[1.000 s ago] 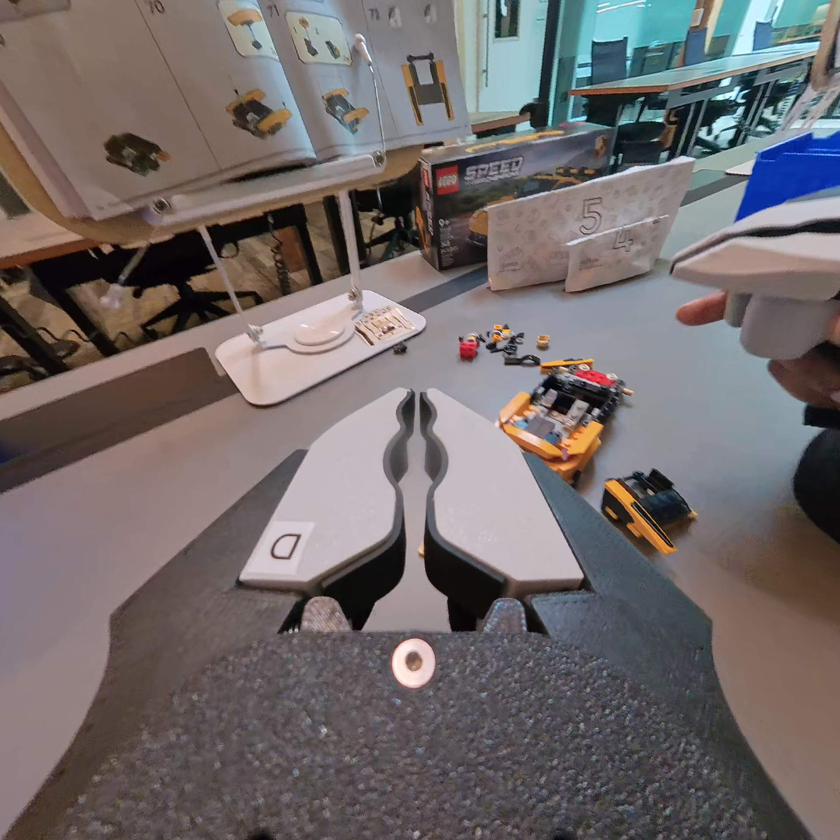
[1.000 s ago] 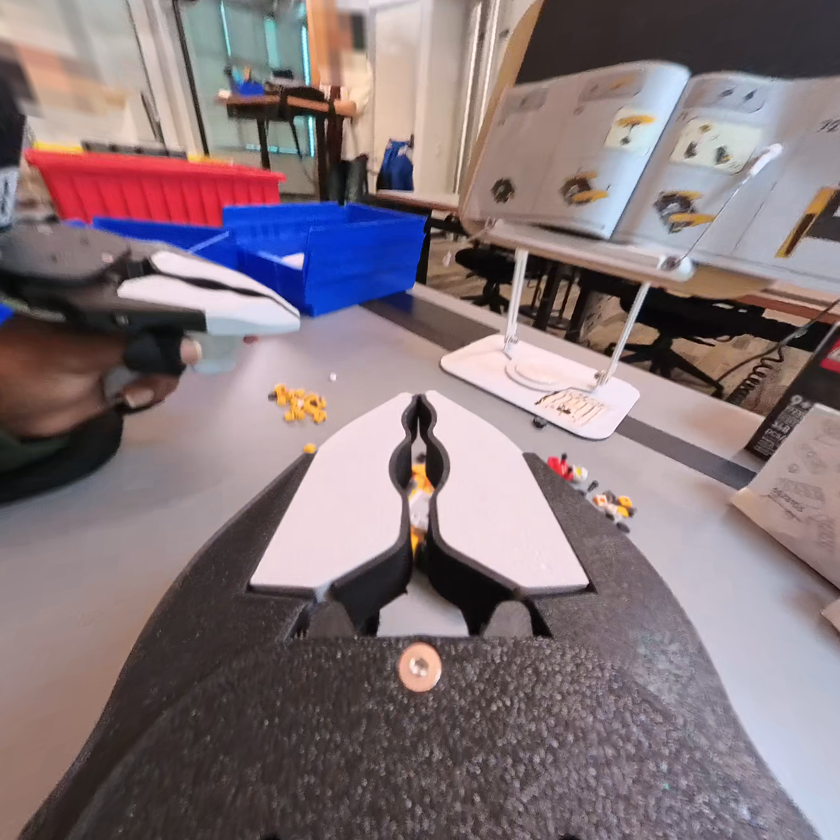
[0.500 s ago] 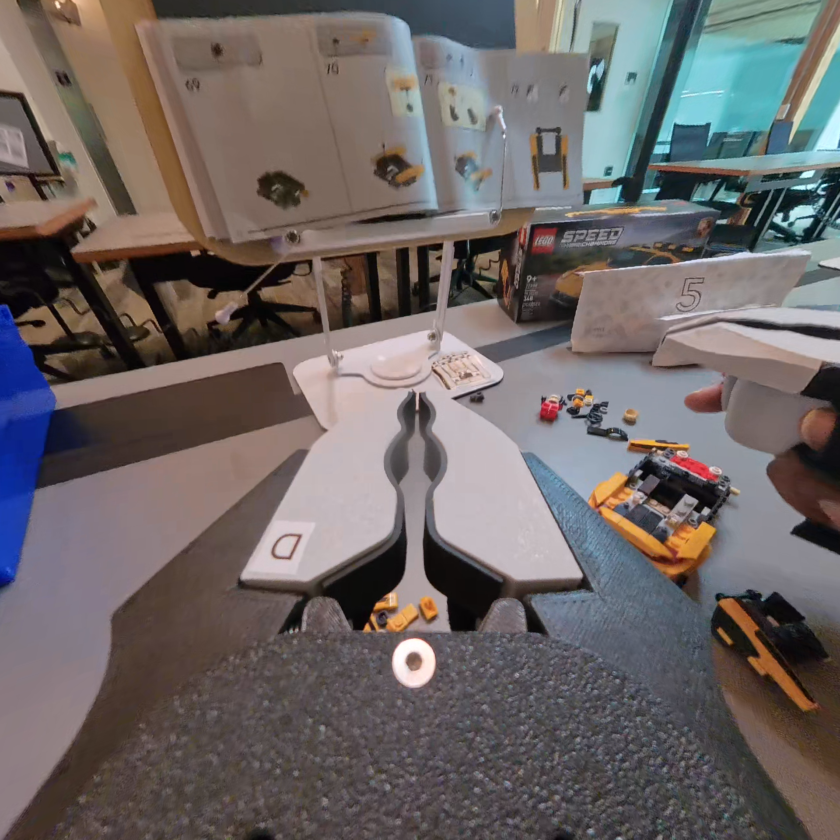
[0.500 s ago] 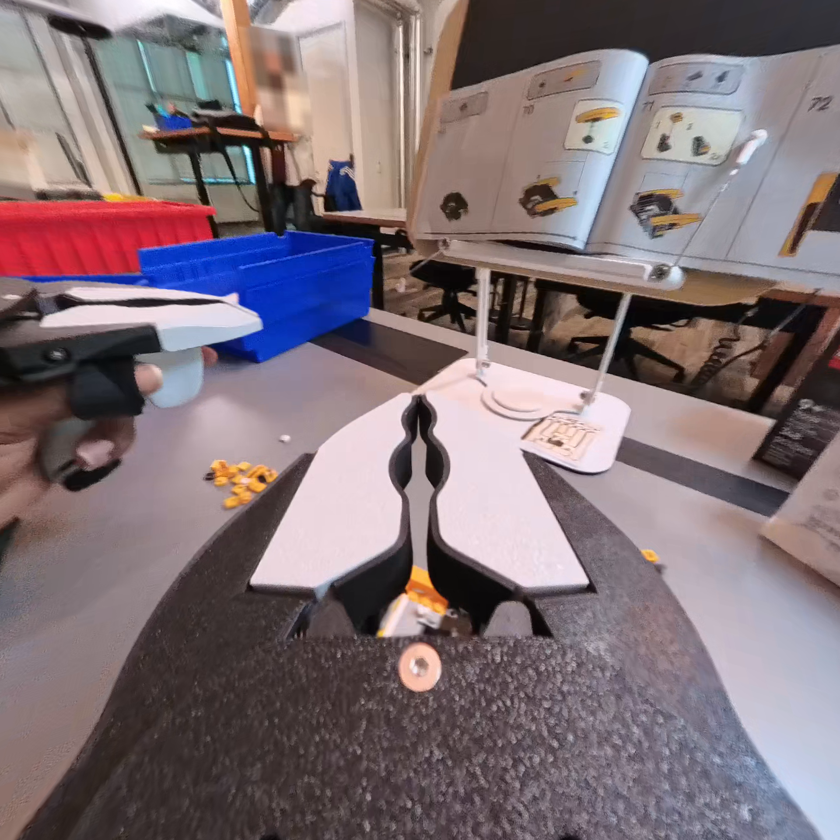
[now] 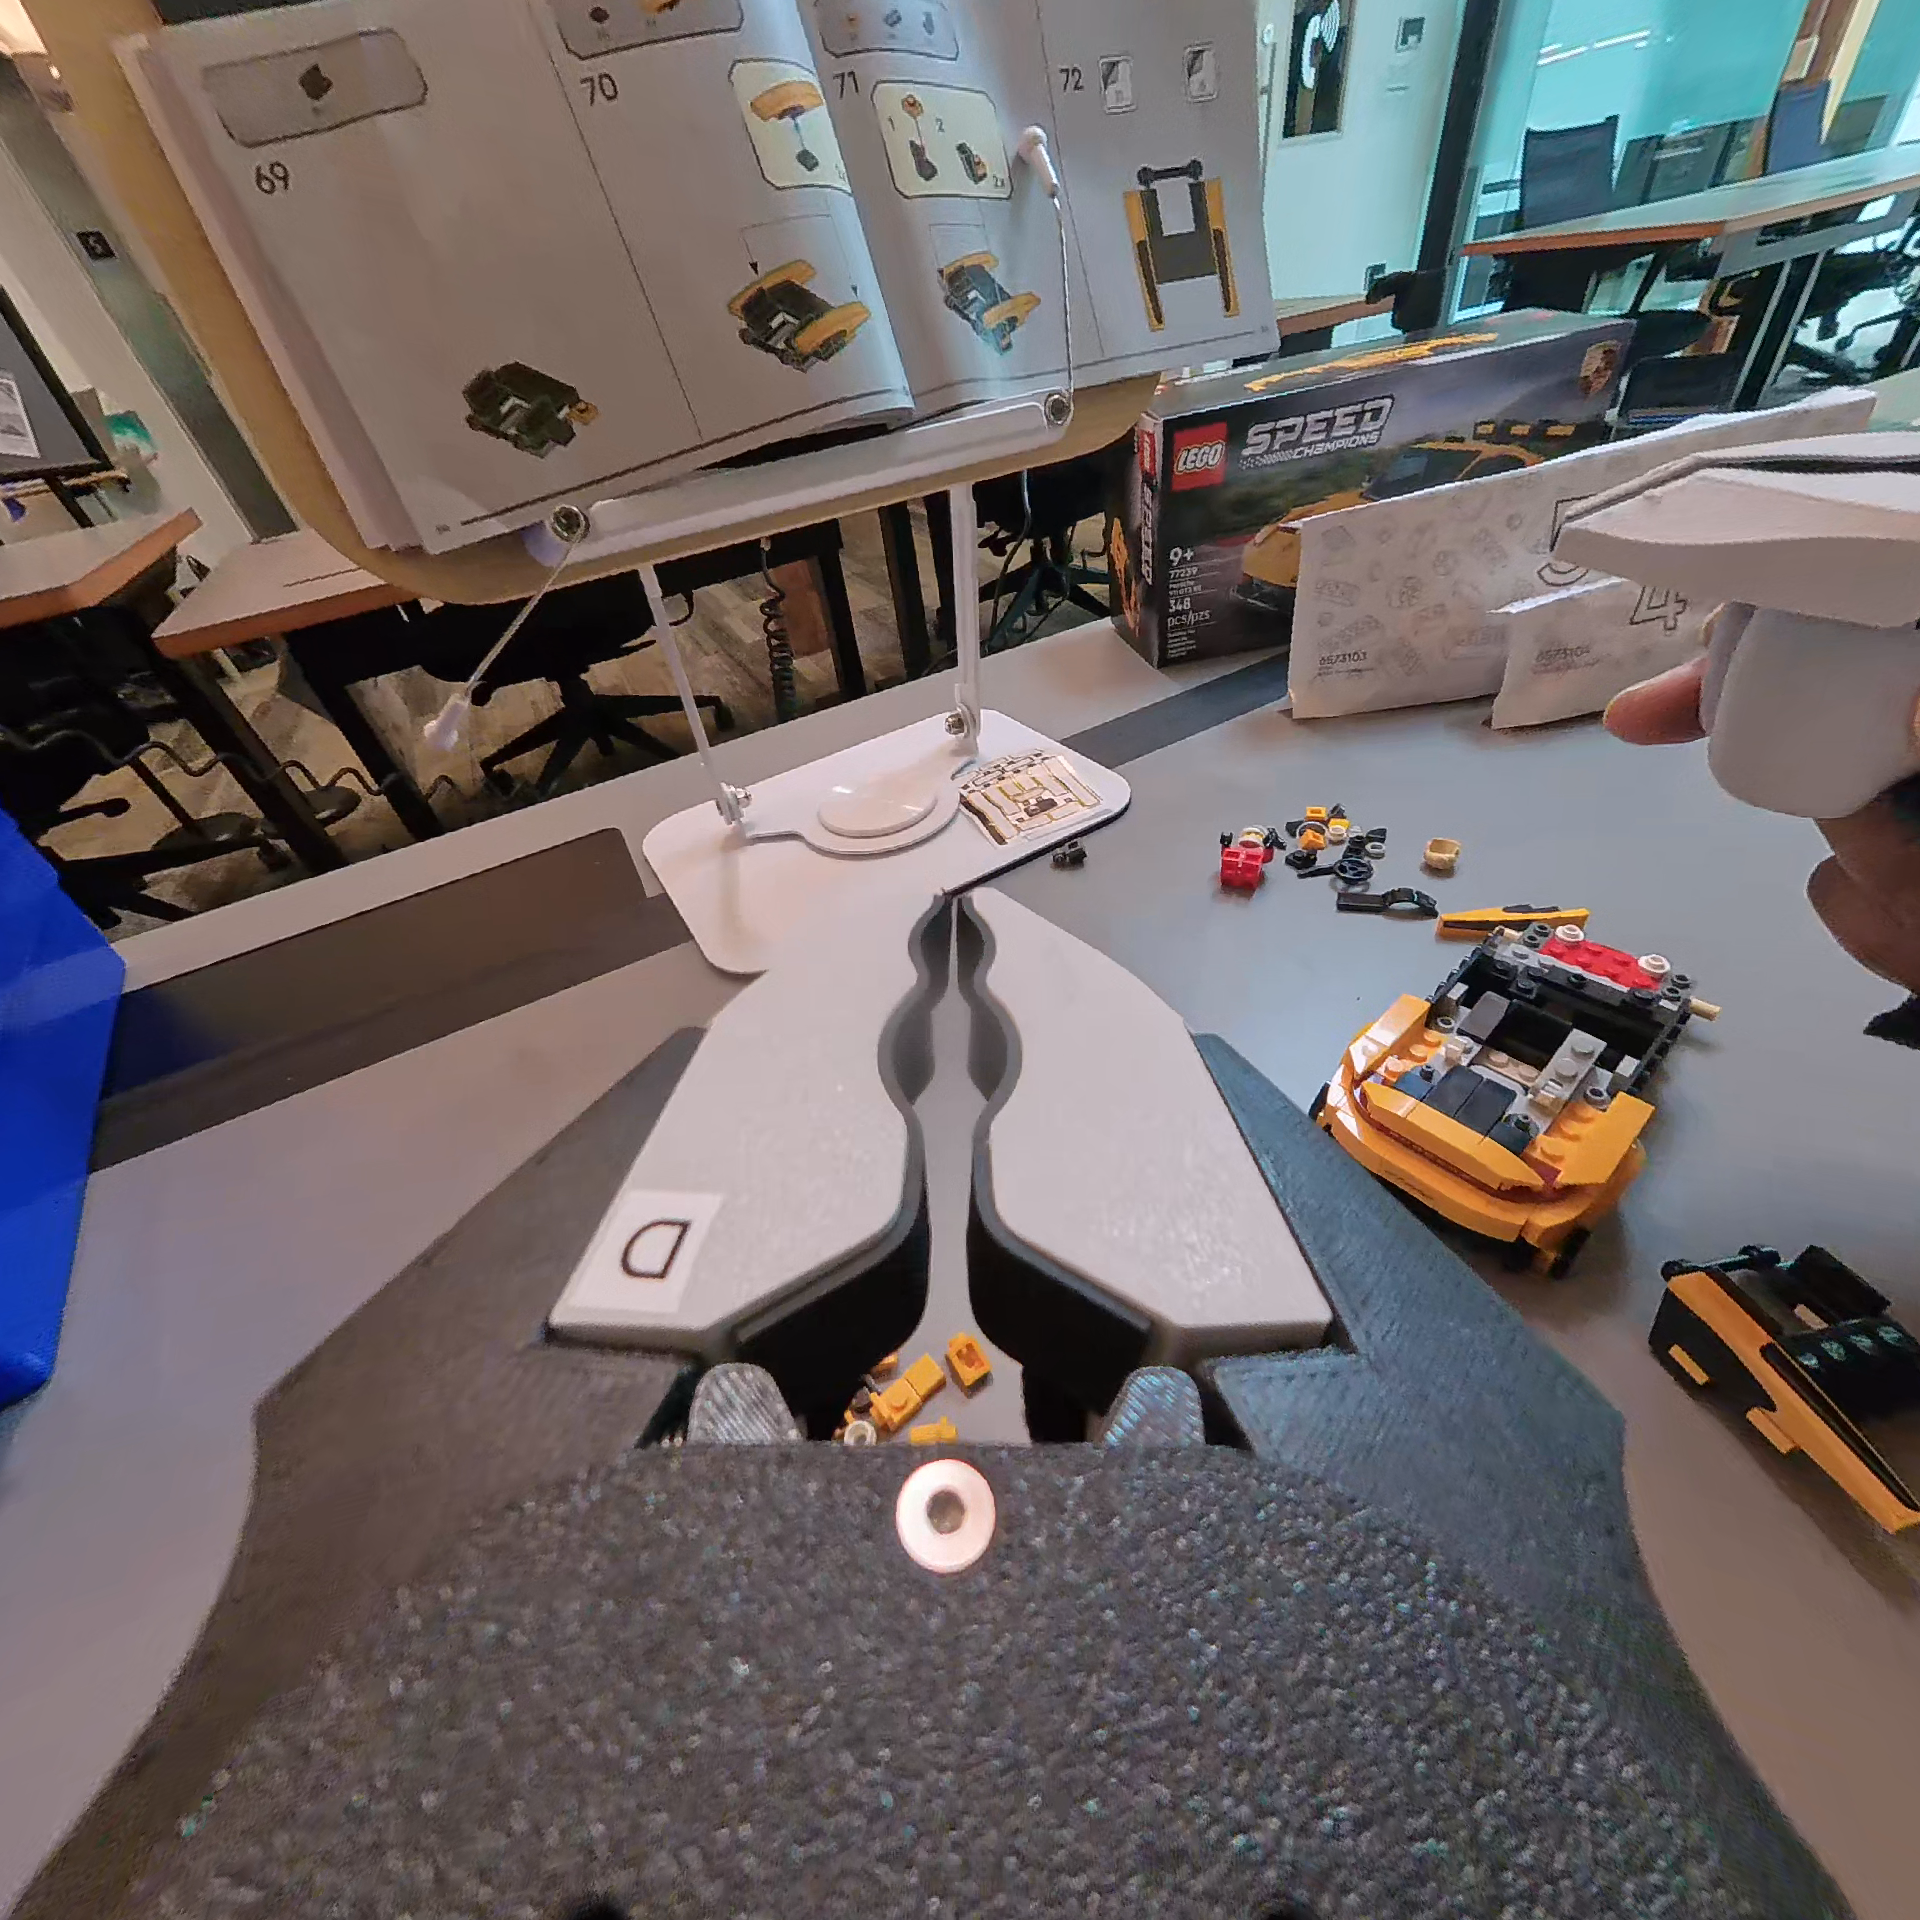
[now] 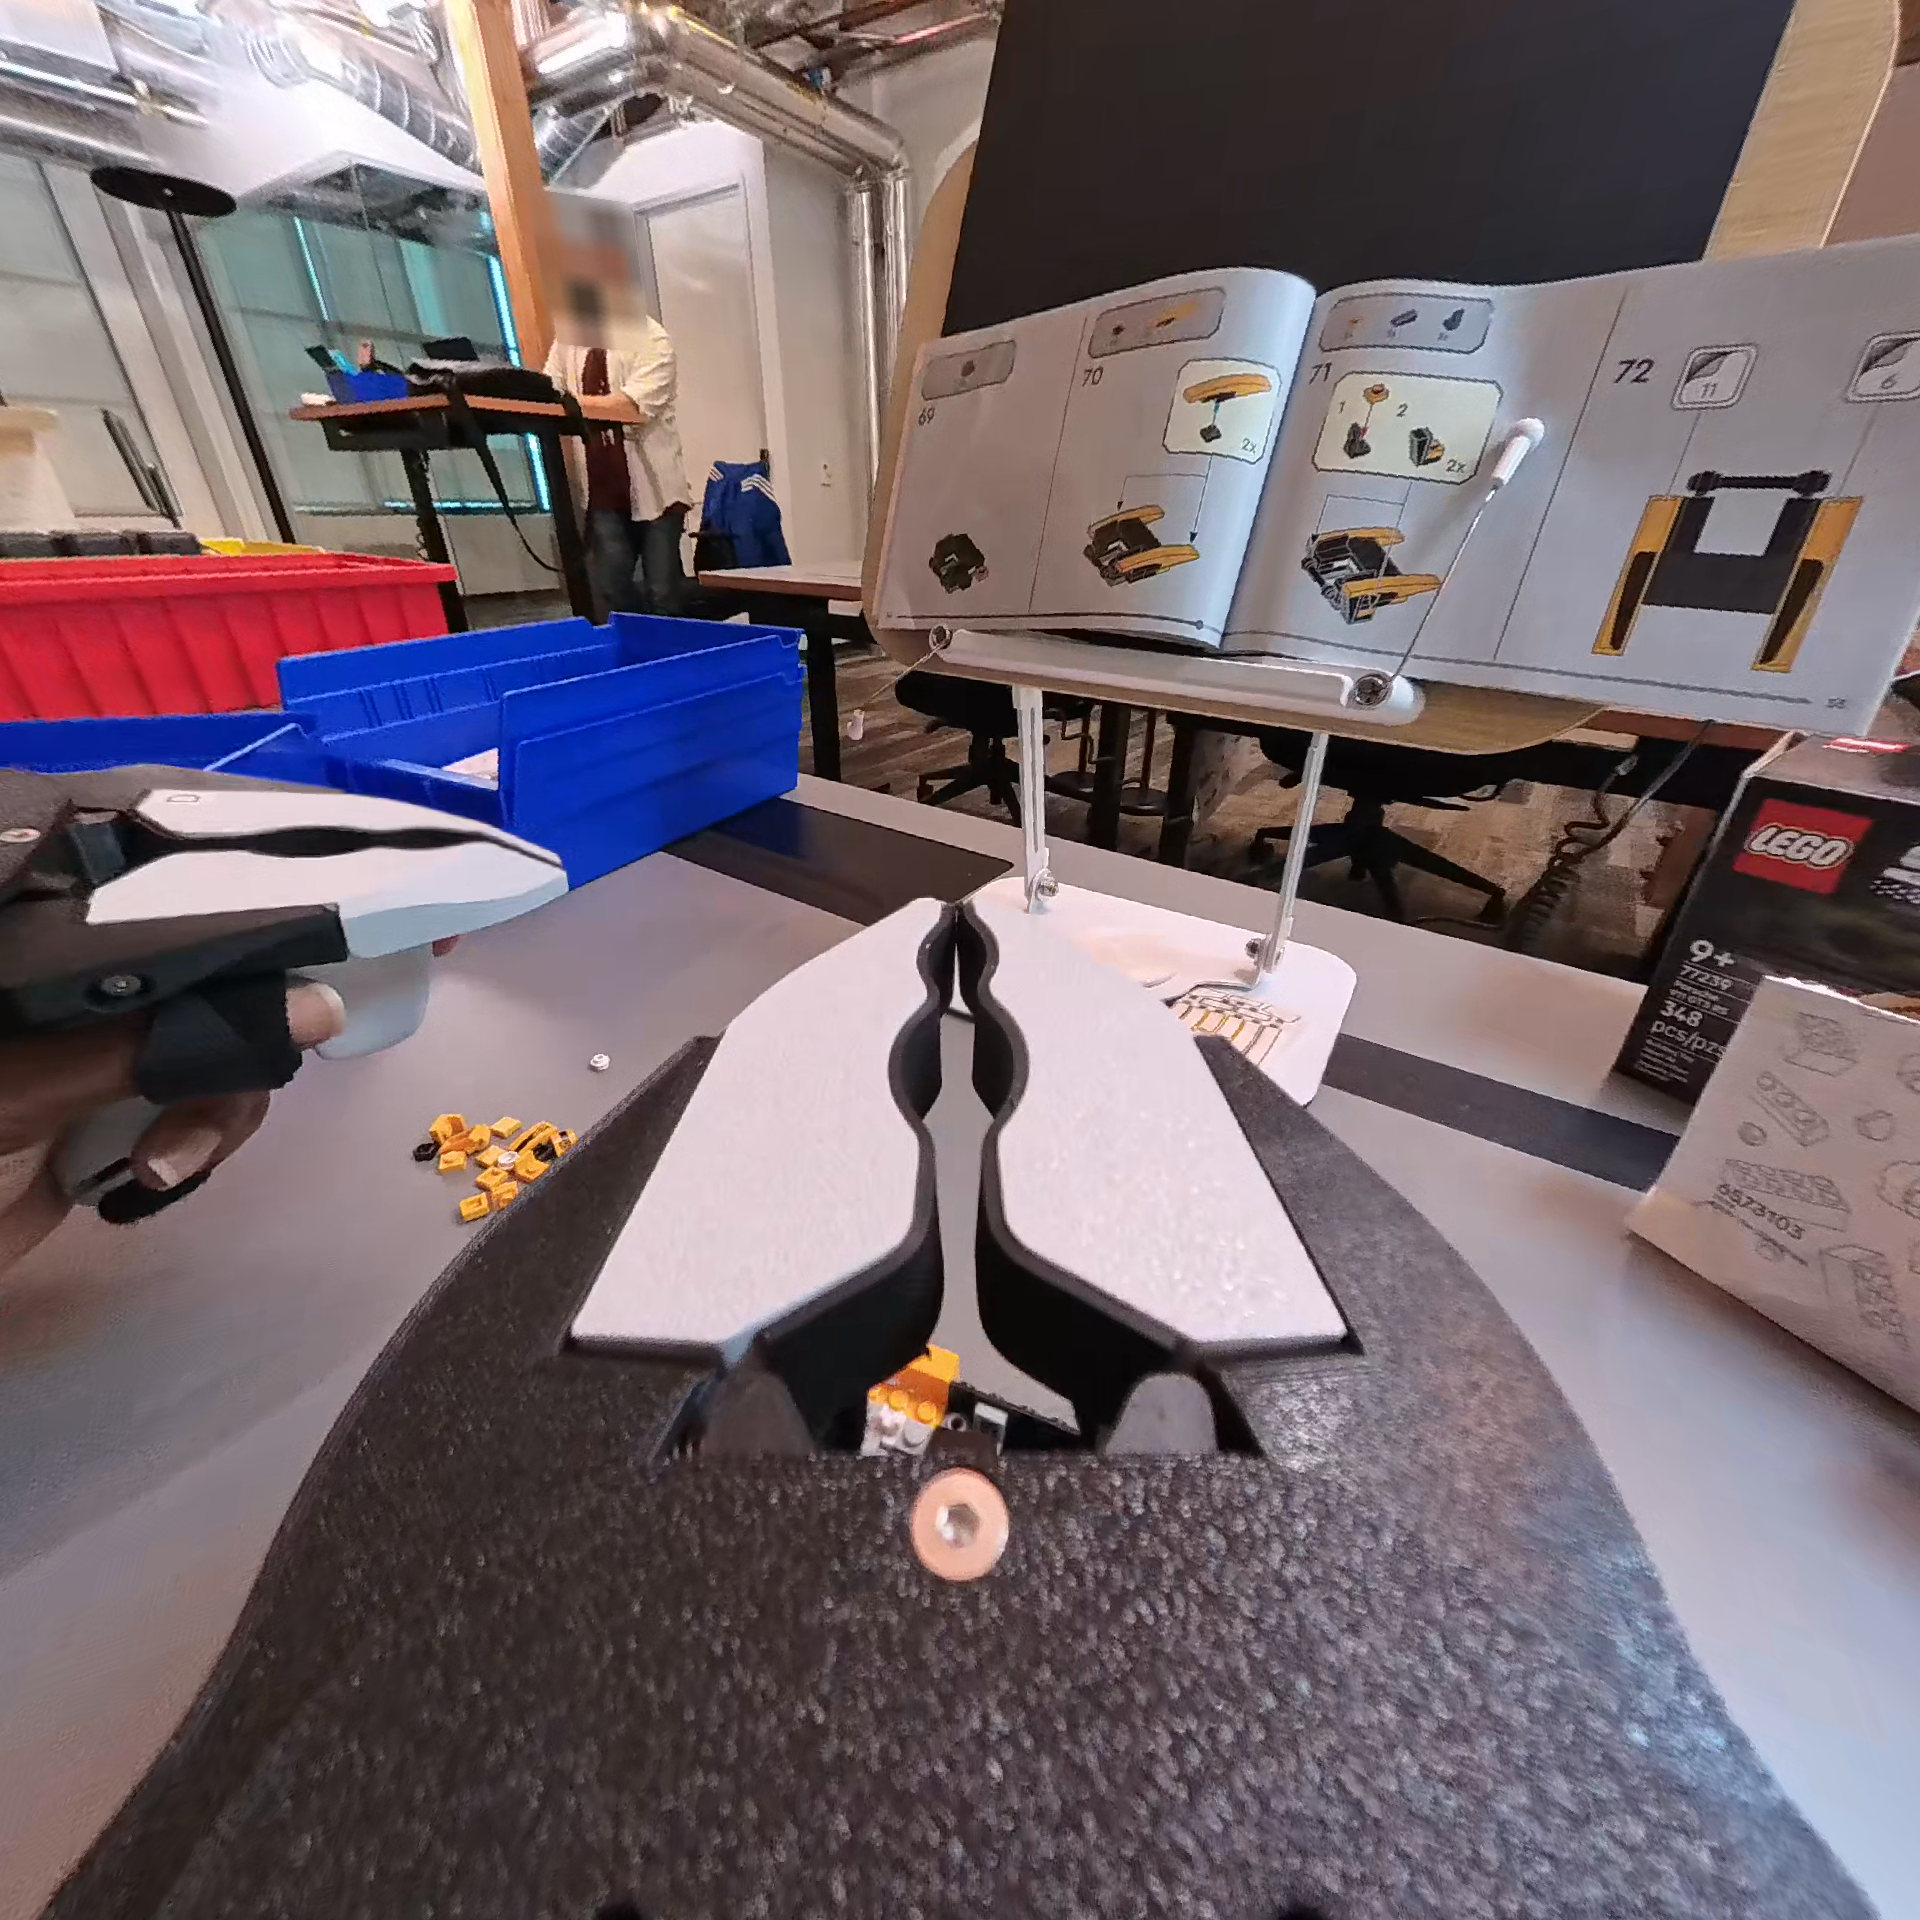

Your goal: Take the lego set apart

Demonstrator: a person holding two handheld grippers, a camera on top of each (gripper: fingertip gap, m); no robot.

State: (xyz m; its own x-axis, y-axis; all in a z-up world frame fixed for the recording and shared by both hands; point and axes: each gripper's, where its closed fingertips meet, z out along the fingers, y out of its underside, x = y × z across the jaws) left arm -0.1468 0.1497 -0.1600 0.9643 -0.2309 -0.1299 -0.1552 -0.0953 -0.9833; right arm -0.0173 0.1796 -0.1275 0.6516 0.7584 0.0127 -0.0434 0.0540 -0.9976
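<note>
A yellow and black lego car point(image 5: 1486, 1091), partly stripped, sits on the grey table point(image 5: 1299, 966) right of my left gripper point(image 5: 954, 906). A detached black and yellow section point(image 5: 1787, 1361) lies nearer, at the right edge. My left gripper is shut and empty, held above a heap of small yellow pieces point(image 5: 920, 1387), which also shows in the right wrist view point(image 6: 494, 1148). My right gripper point(image 6: 954, 912) is shut and empty above the car, of which a bit point(image 6: 914, 1397) shows under the fingers. Each gripper appears in the other's view: the right one point(image 5: 1766, 530), the left one point(image 6: 312, 873).
An instruction booklet point(image 5: 665, 239) on a white stand point(image 5: 883, 821) is straight ahead. Small red, black and tan pieces point(image 5: 1309, 852) lie beyond the car. The set's box point(image 5: 1351, 488) and paper bags point(image 5: 1455, 603) stand at the back right. Blue bins point(image 6: 551, 727) and a red bin point(image 6: 208, 623) are on the left. The gap from one gripper's tips to the other's is roughly 15 cm. Left tips and right tips are each some 15 cm from the bit point(image 6: 914, 1397). My left wrist view point(image 5: 1416, 1042) looks at it from another angle.
Both grippers have lifted and swung toward the booklet stand. The car slid from ahead of the right gripper to beneath it. The yellow heap now sits under my left gripper. Both stayed shut.
</note>
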